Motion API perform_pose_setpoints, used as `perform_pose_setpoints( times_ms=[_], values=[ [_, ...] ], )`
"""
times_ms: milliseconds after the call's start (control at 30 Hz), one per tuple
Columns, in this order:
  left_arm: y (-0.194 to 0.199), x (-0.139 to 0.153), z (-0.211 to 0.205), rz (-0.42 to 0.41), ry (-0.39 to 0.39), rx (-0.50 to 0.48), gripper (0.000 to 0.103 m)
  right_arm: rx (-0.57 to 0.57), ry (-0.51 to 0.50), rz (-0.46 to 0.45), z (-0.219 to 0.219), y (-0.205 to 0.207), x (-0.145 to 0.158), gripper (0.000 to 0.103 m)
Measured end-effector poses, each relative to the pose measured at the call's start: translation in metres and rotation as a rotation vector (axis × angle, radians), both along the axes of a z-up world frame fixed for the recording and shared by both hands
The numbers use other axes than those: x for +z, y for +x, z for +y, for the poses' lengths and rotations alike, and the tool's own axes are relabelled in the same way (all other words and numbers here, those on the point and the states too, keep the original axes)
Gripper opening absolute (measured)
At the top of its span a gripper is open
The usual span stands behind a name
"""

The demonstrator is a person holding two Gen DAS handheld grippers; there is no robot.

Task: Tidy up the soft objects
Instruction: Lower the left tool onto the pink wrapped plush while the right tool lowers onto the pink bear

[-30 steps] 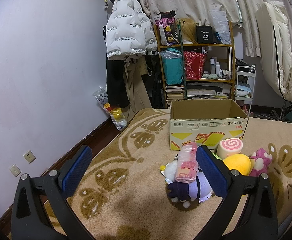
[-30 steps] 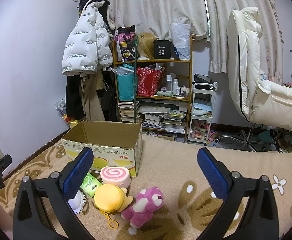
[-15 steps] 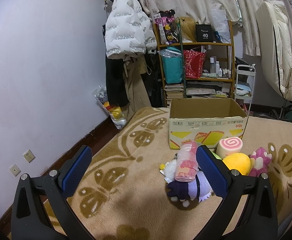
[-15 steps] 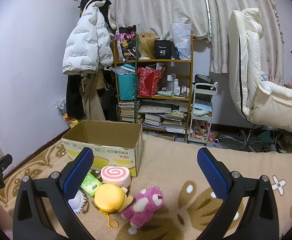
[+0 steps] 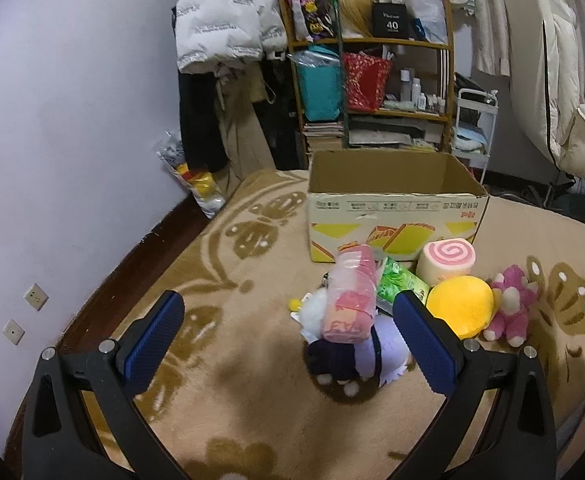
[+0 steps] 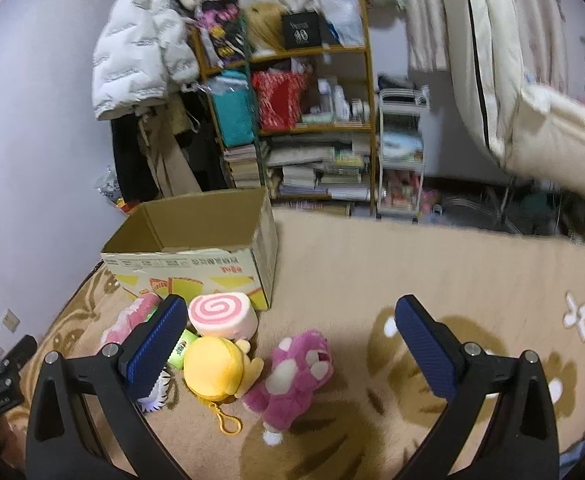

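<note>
We see both grippers spread wide and empty: left gripper (image 5: 288, 328) over the blanket (image 5: 228, 360), right gripper (image 6: 288, 344) over the toy pile. Nothing grasped yet.

The toys sit in a tight cluster on the blanket just in front of the box (image 5: 396, 216), near its front wall. Box is open-topped and looks empty as far as we can see. The pink pack (image 5: 350, 300) lies on top of the dark doll (image 5: 344, 360); the green pack (image 5: 400, 284) is wedged behind it. The swirl roll (image 6: 222, 316) touches the box front. The yellow plush (image 6: 216, 368) presses against the pink bear (image 6: 296, 376).

Risks, as we judge them:
- toys touch each other, so closing on one may snag a neighbour or drag it along
- yellow plush is round and squashy, could squirt out of a shallow pinch; its key clip (image 6: 228, 420) may catch the blanket pile
- pink pack's film looks slick, may slide off the doll when nudged
- right view is motion-blurred, so aim is uncertain
- the two grippers work close together, could collide over the pile
</note>
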State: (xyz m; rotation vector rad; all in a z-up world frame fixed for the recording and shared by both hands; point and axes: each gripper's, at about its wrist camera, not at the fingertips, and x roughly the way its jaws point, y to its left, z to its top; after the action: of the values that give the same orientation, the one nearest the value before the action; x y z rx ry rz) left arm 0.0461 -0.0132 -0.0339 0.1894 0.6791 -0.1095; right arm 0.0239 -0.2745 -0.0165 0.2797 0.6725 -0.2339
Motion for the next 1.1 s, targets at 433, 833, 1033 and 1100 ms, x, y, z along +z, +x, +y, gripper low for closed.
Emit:
perform_pose_setpoints(
  times_ms=[433,833,1033,1100],
  values=[
    [0.058,-0.037,-0.032,0.1,0.051,-0.041,0.103,-0.035,0.116,0.155,-0.024,0.045,-0.052,0.103],
    [0.1,-0.075,-0.053,0.188,0.059,-0.066,0.103,-0.035,0.186,0.278,-0.028,0.075,-0.093,0.103],
    [0.11,-0.093,-0.058,0.231,0.059,-0.071,0.103,-0.029,0.233,0.341,-0.03,0.083,-0.111,0.103],
    [0.114,-0.098,-0.06,0.241,0.06,-0.071,0.103,-0.026,0.244,0.356,-0.029,0.085,-0.115,0.103]
  ],
)
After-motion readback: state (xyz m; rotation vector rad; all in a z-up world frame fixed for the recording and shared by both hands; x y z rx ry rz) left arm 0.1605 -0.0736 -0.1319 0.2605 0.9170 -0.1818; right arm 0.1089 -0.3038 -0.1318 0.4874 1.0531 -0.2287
